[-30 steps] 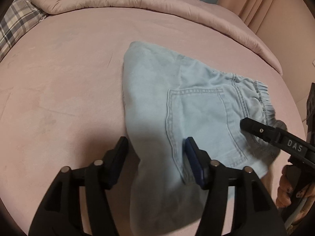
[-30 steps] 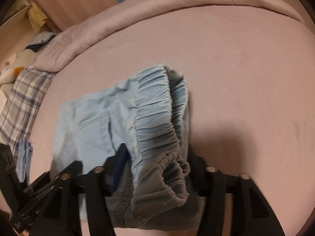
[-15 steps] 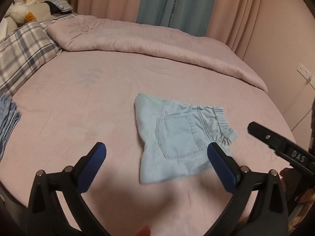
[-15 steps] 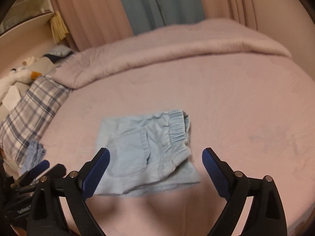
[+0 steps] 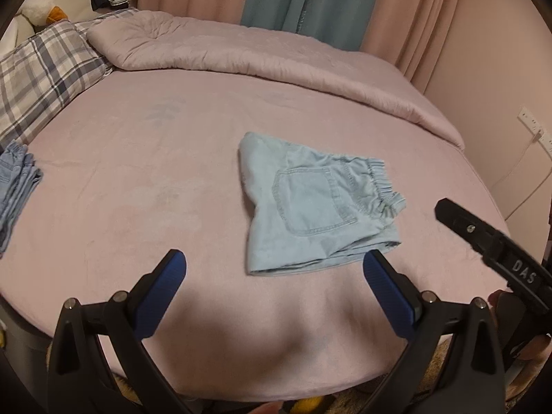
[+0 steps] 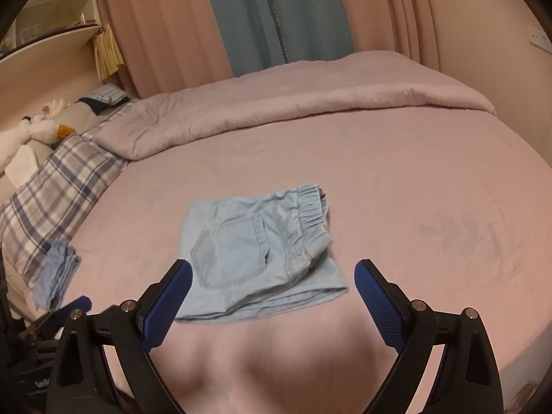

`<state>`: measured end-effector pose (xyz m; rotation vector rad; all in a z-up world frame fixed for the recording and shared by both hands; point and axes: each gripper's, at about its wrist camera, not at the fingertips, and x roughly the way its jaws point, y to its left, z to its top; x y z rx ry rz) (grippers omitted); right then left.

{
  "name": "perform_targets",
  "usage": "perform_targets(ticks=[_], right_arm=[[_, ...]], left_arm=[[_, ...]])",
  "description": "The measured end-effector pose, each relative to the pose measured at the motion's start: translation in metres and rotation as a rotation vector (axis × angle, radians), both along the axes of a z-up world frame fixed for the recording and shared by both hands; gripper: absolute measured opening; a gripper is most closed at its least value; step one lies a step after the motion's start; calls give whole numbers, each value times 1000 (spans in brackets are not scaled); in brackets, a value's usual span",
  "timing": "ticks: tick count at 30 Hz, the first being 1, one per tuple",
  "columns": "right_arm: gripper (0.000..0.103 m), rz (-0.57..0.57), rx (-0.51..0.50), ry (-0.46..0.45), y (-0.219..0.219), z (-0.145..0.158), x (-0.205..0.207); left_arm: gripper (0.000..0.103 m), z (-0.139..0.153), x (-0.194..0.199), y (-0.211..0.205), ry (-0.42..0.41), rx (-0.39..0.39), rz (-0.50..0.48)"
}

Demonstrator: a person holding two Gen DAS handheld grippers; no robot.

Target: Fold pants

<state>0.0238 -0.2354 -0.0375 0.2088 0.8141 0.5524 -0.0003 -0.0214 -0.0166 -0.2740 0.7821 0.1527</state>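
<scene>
Pants (image 5: 317, 203), soft, light, limp denim, folded small and lying mid-bed (image 5: 138, 179), likely best pinched at the stacked near hem or elastic waistband; left gripper (image 5: 274, 269) and right gripper (image 6: 272, 276) jaws just opened wide, empty, hovering apart from cloth.

Plaid pillow (image 5: 41, 72); pink duvet (image 5: 262, 55); perhaps a plush duck (image 5: 43, 12).
</scene>
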Motion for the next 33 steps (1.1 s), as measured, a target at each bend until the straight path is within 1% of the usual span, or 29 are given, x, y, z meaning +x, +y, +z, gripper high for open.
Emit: perform_targets(ticks=[3,7,10,16,22,33], right_arm=[[94,16,27,3,0,1,-4],[94,2,22,-14,-1,4,-6],[94,10,47,-6,-2,4,-6],[94,-4,9,-18,3,3,-9],[94,-13,-20,-25,7,2,-9],[94,-18,-29,-26,10,3,-12]], left_arm=[[103,2,-5,3,-11,25,23],[103,2,-9,9,-10,9,33],[103,1,-10,9,-10,4,28],[103,1,-10,8,-15,-3,10],[103,0,-9,9,-14,0,15],[103,2,-11,8,-20,-3,13]])
